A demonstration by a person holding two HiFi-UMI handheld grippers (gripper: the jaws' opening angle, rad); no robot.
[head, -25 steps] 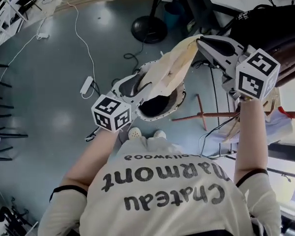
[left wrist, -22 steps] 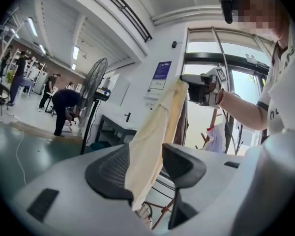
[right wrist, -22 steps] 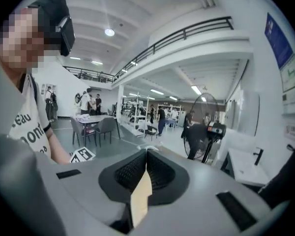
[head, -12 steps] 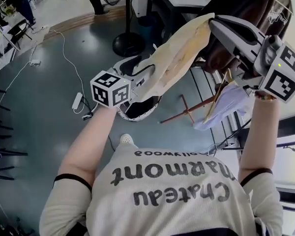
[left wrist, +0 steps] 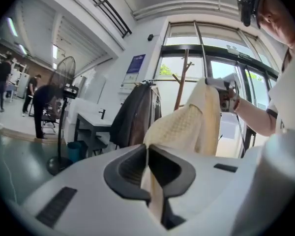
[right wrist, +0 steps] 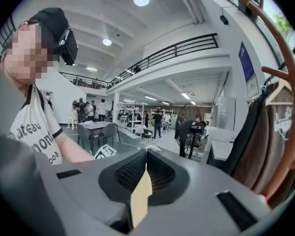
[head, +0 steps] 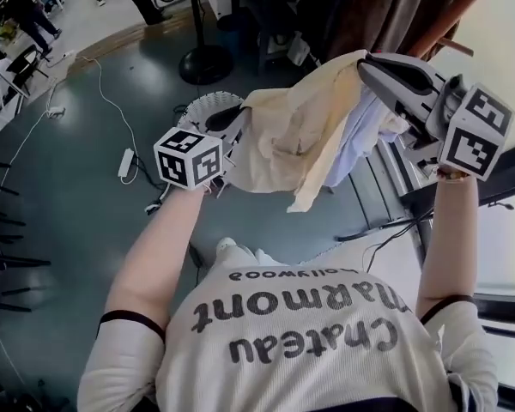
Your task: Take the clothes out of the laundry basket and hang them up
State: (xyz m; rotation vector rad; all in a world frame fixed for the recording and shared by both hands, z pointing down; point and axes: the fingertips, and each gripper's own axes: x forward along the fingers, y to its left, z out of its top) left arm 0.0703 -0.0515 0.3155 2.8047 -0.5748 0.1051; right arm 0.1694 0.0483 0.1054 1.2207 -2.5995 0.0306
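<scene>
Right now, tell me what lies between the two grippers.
The cream garment, stretched between them in the head view. The left gripper has just closed its fingers on one edge; the right gripper is shut on another.

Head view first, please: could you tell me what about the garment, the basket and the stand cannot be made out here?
Garment: head view, bunched folds hide what kind it is.
Basket: head view, garment covers all but some rim; contents unseen.
Pale cloth: head view, garment hides what it hangs on.
Stand: head view, top edge cuts it off.
</scene>
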